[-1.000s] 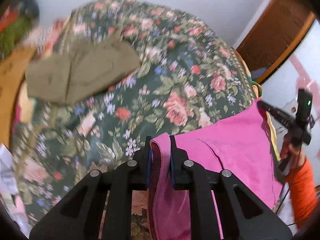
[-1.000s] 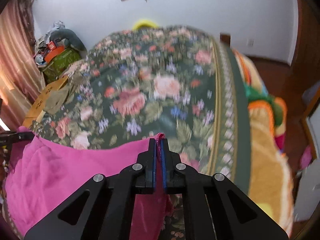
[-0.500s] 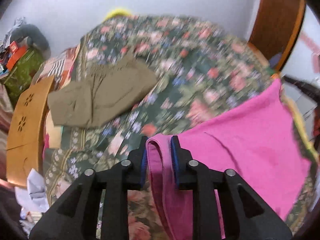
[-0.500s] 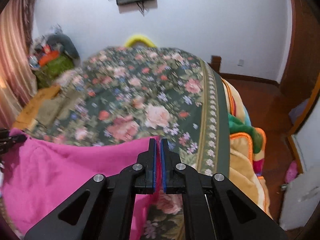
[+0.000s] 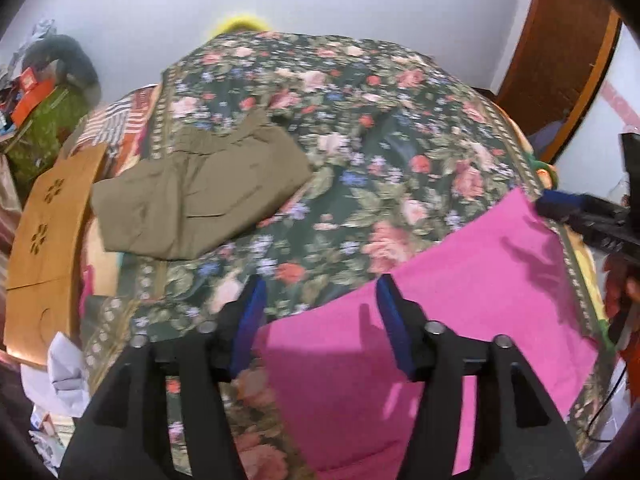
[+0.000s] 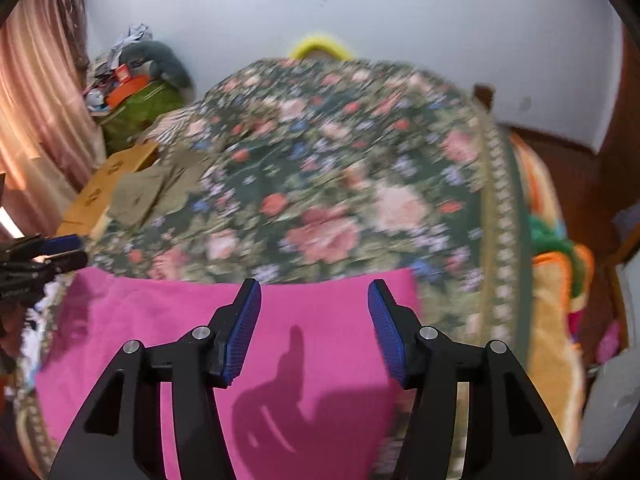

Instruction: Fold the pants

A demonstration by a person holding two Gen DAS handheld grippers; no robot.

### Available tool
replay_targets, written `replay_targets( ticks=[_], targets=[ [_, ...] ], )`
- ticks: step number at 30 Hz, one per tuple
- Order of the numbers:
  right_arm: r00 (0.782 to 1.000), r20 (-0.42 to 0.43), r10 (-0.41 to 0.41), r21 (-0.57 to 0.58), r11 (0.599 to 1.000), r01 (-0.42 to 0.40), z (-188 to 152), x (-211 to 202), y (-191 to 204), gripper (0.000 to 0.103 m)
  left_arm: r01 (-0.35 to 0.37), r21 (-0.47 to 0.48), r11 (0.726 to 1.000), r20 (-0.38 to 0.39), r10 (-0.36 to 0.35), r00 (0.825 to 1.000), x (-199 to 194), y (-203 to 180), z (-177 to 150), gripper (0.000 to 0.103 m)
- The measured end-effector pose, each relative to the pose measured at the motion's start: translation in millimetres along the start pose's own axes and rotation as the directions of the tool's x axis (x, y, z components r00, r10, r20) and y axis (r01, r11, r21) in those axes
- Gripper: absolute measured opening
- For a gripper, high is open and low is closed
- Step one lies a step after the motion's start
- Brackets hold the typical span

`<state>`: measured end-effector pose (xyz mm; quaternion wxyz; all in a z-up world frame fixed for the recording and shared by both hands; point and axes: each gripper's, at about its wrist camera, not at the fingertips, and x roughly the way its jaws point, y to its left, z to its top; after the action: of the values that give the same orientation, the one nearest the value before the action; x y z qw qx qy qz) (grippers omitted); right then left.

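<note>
Pink pants [image 5: 472, 300] lie spread flat on the near part of a floral bedspread [image 5: 360, 140]; they also show in the right wrist view [image 6: 200, 340]. My left gripper [image 5: 318, 292] is open and empty, hovering over the pants' left top edge. My right gripper [image 6: 314, 296] is open and empty above the pants' top edge near their right corner. The right gripper shows in the left wrist view [image 5: 580, 216] at the pants' far corner. The left gripper shows in the right wrist view [image 6: 60, 252] at the left edge.
Folded olive pants [image 5: 200, 196] lie at the bed's left side, also in the right wrist view [image 6: 156, 192]. A brown cardboard box [image 5: 44, 240] stands left of the bed. Clutter [image 6: 132, 88] is piled in the far left corner. A wooden door [image 5: 560, 48] is at right.
Both grippers have opened and let go of the pink pants. The pants, held up by their top edge before, now lie flat on the bedspread.
</note>
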<state>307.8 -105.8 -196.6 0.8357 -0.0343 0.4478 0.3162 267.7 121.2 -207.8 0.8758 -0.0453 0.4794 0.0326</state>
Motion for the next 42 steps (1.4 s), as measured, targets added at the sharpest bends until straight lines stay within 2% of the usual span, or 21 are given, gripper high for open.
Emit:
replay_targets(
  ticks=[2,6,9,13,15,17,24,27,29,36,39,42],
  targets=[
    [0.998,-0.059,0.022,0.007,1.0,-0.021,-2.9,17.3,7.2,0.052,-0.001,0.023,1.0,-0.039,0.002,0.999,12.3,-12.1,-1.9,0.059],
    [0.978,-0.207,0.021,-0.005,1.0,-0.023,-26.5,50.8,14.6,0.052,-0.027,0.064,0.998,-0.113,0.034,0.993,38.2,-24.8,-20.3,0.061],
    [0.982,-0.186,-0.002,-0.075,0.997,-0.012,-41.6,40.2,19.5,0.052,-0.04,0.063,0.997,-0.077,0.045,0.996,32.5,-21.3,-32.1,0.07],
    [0.981,-0.173,-0.093,-0.166,0.984,0.065,-63.7,21.1,23.5,0.052,-0.043,0.046,0.998,-0.065,0.046,0.997,17.8,-9.3,-46.3,0.071],
    [0.982,-0.15,-0.112,-0.192,0.978,0.083,-77.9,8.3,21.3,0.055,-0.044,0.041,0.998,-0.053,0.046,0.998,9.8,-3.9,-55.8,0.078],
    [0.983,-0.146,-0.112,-0.174,0.981,0.086,-87.8,-3.9,14.8,0.058,-0.05,0.032,0.998,-0.052,0.051,0.997,2.9,0.6,-66.0,0.081],
    [0.986,-0.148,-0.073,-0.038,0.997,0.068,-112.9,-25.3,-6.6,0.066,-0.064,0.007,0.998,-0.024,0.064,0.998,-20.0,7.6,-96.0,0.082],
    [0.985,-0.158,-0.075,-0.011,0.997,0.074,-123.1,-34.5,-7.9,0.066,-0.103,0.016,0.995,-0.015,0.103,0.995,-30.1,6.3,-102.4,0.081],
    [0.984,-0.158,-0.084,0.001,0.996,0.085,-129.4,-42.2,-9.6,0.066,-0.137,0.032,0.99,-0.007,0.137,0.99,-35.4,5.2,-106.4,0.081],
    [0.975,-0.16,-0.152,-0.005,0.988,0.153,-135.1,-67.5,-9.9,0.066,-0.192,0.042,0.98,-0.012,0.193,0.981,-60.0,9.9,-120.7,0.081],
    [0.983,-0.12,-0.139,-0.021,0.99,0.137,-131.4,-82.2,1.4,0.066,-0.153,-0.013,0.988,0.002,0.153,0.988,-81.1,12.7,-123.9,0.081],
    [0.991,-0.074,-0.112,-0.041,0.993,0.11,-124.6,-94.2,19.3,0.066,-0.068,-0.097,0.993,0.004,0.069,0.998,-96.8,16.2,-120.9,0.081]
  ],
)
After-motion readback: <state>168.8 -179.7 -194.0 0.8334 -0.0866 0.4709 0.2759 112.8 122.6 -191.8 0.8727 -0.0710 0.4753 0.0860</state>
